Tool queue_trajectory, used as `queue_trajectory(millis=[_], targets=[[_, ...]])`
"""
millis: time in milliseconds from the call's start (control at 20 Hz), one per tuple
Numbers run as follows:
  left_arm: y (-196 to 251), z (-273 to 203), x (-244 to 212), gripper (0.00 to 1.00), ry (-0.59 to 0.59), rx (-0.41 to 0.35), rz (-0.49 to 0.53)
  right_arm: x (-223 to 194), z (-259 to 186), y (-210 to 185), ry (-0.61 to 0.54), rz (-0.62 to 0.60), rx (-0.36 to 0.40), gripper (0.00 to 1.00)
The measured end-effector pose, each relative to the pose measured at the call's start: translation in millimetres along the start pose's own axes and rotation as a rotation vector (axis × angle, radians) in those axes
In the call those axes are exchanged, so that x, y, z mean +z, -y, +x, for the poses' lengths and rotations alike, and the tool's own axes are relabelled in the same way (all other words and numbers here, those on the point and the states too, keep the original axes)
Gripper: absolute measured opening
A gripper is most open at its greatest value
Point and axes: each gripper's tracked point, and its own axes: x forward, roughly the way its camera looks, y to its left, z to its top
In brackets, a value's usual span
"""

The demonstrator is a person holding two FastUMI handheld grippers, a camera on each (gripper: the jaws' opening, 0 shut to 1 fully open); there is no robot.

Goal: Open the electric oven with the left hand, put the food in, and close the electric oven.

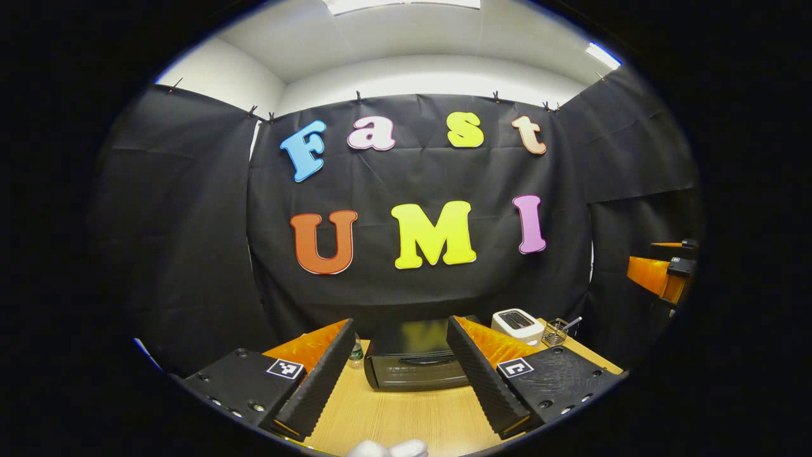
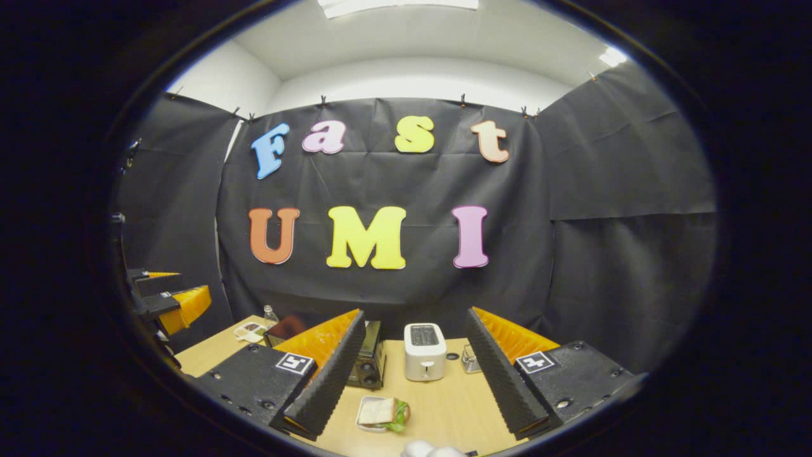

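Left gripper is up over the light wooden table, fingers spread wide with nothing between them. Straight ahead through that gap, at twelve o'clock, sits the dark, boxy electric oven, door shut, its bar handle running across the front, glass catching a yellow reflection. Just off the oven at two o'clock stands the white two-slot toaster, and past that, further toward two, a small wire basket with a utensil handle poking out. A small clear bottle peeks out beside the oven at ten o'clock. Way out at three o'clock in the left gripper view, the other gripper hangs in the air.

Over to the right gripper view: right gripper is also parted wide, holding nothing. Low in the gap, at six o'clock from the toaster, lies the food: a sandwich of white bread with green lettuce on a small white tray, resting flat on the table, well apart from both fingers. The toaster stands dead centre at twelve o'clock, the oven just beside it at nine, partly hidden behind the finger. At the far nine o'clock edge the left gripper shows in the air, and near it a small clear lidded container sits on the table's far corner.
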Motion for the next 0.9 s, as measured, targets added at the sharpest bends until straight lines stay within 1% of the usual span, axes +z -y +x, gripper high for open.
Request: queue_trajectory(millis=[100,250,300,350,550,600,650,800,850,900], targets=[[3,11,-8,0.95,-0.007,-0.001,0.004,3,0,1,0.006,0.002,0.002,0.92],[15,37,-25,0.95,-0.015,-0.026,-0.015,9,-2,7,0.023,-0.003,-0.006,0.92],[21,49,-35,0.95,-0.032,-0.035,-0.019,11,-3,9,0.024,-0.009,-0.011,1.0],[27,61,-42,0.95,-0.028,-0.042,-0.022,12,-4,12,0.025,-0.016,-0.019,0.92],[59,112,-84,0.95,-0.087,-0.086,-0.047,17,-12,30,0.023,-0.045,-0.067,0.92],[67,125,-95,0.95,-0.1,-0.095,-0.054,16,-15,36,0.018,-0.052,-0.086,1.0],[75,137,-109,0.95,-0.129,-0.1,-0.068,14,-17,44,0.009,-0.062,-0.108,1.0],[78,177,-149,0.95,-0.206,-0.072,-0.066,11,-24,61,-0.015,-0.078,-0.161,1.0],[77,186,-162,0.96,-0.236,-0.064,-0.064,9,-27,65,-0.023,-0.084,-0.176,0.92],[77,195,-175,0.96,-0.259,-0.052,-0.064,8,-29,68,-0.032,-0.09,-0.19,1.0]])
